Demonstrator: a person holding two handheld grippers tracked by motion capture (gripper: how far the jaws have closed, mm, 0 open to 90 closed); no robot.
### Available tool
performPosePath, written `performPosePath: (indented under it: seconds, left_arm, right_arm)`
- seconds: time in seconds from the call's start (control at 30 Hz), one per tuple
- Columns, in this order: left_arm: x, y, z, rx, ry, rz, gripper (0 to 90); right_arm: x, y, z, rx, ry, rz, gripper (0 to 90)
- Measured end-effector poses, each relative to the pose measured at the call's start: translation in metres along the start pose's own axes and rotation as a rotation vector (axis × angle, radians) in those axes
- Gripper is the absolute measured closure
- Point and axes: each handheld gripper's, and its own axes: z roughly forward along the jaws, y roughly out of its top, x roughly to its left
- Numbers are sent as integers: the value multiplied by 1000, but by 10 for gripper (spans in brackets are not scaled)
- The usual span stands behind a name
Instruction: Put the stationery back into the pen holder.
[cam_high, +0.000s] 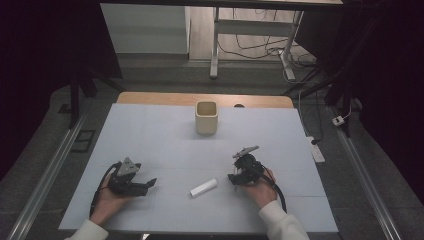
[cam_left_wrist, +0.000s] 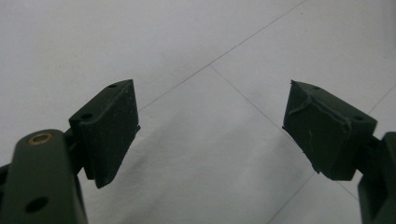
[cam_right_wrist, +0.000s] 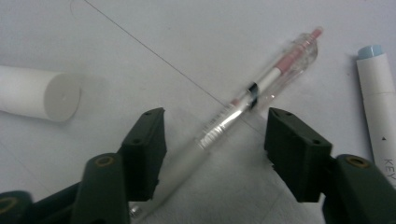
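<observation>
In the right gripper view a clear pen (cam_right_wrist: 261, 84) with a pink tip and a white grip lies slanted on the white table top, its lower half running between the jaws of my right gripper (cam_right_wrist: 215, 122). Those jaws stand apart on either side of the pen without pressing on it. A white cylinder (cam_right_wrist: 42, 95) lies to its left, and a white marker (cam_right_wrist: 378, 98) with a pale blue cap to its right. In the high view my right gripper (cam_high: 235, 177) points down at the table beside the white cylinder (cam_high: 203, 187). My left gripper (cam_high: 150, 184) rests low on the table, open with nothing between its jaws (cam_left_wrist: 212, 107).
A cream square cup (cam_high: 206, 117) stands upright at the far middle of the white table cover (cam_high: 150, 130). Table legs and cables lie on the floor beyond the far edge. Metal rails run along both sides of the table.
</observation>
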Motion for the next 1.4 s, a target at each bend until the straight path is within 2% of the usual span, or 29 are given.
performPosePath:
  seconds: [0.33, 0.53, 0.7, 0.93, 1.1, 1.4]
  left_arm:
    - [0, 0, 0, 4, 1, 4, 179]
    - [0, 0, 1, 6, 2, 6, 180]
    - [1, 0, 1, 7, 4, 6, 181]
    - [1, -1, 1, 8, 6, 5, 181]
    - [1, -1, 0, 4, 8, 6, 181]
    - [1, 0, -1, -1, 10, 5, 181]
  right_arm:
    - [-3, 2, -3, 9, -19, 26, 789]
    - [-3, 4, -3, 28, -23, 28, 794]
    - [-7, 3, -4, 15, 2, 36, 795]
    - [-18, 2, -12, -45, 70, 71, 796]
    - [-22, 3, -20, -89, 93, 81, 797]
    - [-25, 4, -32, -149, 115, 62, 796]
